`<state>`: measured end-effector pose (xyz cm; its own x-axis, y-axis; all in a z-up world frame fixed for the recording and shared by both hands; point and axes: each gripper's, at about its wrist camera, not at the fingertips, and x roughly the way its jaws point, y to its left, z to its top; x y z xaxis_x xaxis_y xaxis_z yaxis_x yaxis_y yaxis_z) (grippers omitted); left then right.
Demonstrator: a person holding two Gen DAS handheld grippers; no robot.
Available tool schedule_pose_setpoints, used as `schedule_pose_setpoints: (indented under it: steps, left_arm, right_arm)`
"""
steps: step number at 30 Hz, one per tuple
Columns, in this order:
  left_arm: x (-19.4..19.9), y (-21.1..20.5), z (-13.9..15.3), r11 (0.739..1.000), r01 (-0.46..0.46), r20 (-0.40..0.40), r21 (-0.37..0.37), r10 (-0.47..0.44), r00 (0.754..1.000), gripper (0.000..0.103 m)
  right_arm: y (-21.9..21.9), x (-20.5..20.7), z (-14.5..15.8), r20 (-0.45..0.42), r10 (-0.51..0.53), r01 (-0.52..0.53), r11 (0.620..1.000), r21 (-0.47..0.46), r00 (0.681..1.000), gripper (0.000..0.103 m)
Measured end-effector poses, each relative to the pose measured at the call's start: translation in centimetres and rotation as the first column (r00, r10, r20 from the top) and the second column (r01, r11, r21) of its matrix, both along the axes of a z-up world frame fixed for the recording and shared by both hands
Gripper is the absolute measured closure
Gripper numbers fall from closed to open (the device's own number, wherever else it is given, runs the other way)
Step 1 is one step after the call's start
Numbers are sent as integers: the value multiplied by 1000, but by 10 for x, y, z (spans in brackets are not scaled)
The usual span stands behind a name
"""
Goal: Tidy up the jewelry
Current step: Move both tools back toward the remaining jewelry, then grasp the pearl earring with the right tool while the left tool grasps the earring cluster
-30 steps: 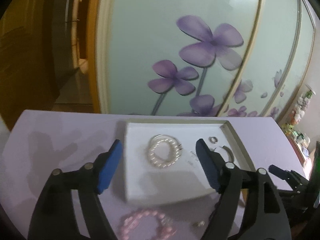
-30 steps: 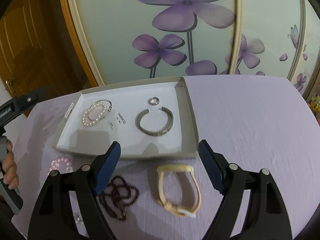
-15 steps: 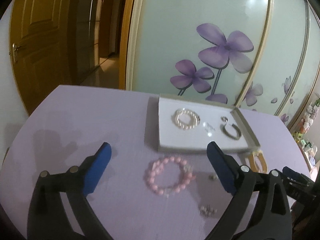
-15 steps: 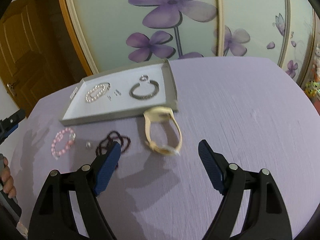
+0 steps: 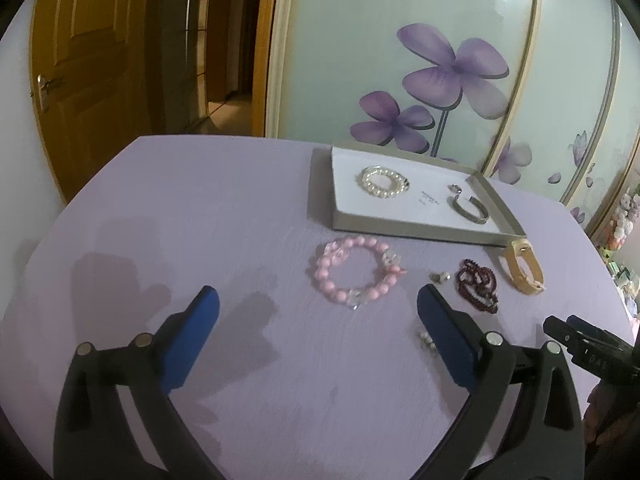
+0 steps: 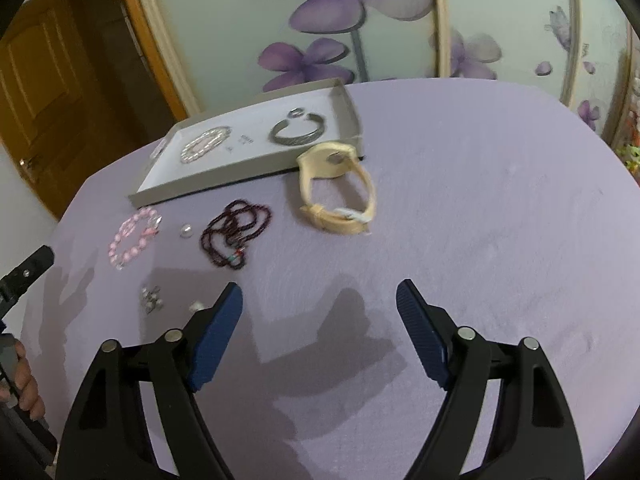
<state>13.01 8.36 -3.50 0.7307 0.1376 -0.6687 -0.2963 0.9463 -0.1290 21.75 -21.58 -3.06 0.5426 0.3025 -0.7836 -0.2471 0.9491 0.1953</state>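
Both hands had pulled back from the tray since the earlier frame, so more of the counter [image 5: 208,216] came into view, and the left gripper [image 5: 316,316] had opened much wider.

The lilac counter carried everything. In the left wrist view, the grey tray [image 5: 404,232] lay at 1 o'clock and held a pearl bracelet [image 5: 383,182], a silver cuff [image 5: 471,210] and a small ring [image 5: 455,188]. Outside it, along its near edge, lay the beige watch [image 5: 523,266], the dark red bead string [image 5: 478,286] and the pink bead bracelet [image 5: 354,274] at 12 o'clock, straight ahead of the left gripper. A few tiny silver pieces [image 6: 151,299] lay nearer still.

The left gripper stood wide open and held nothing. The right gripper [image 6: 319,300] was closing a little, with only bare cloth between its fingers.

The next step was probably to pick up the pink bracelet. It would go well if the left gripper came down over one side of the ring and pinched the beads, not the cloth.
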Motion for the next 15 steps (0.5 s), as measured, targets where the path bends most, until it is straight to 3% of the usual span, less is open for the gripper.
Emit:
schedule_pose_setpoints:
  steps: [9, 15]
  left_arm:
    - [-18, 10, 2, 998, -57, 11, -5, 57, 998, 4]
    - [-24, 15, 5, 997, -81, 18, -5, 81, 997, 4]
  right_arm:
    - [52, -19, -10, -3, 216, -216, 976, 18, 976, 54]
    - [70, -18, -20, -17, 241, -242, 970, -15, 970, 65]
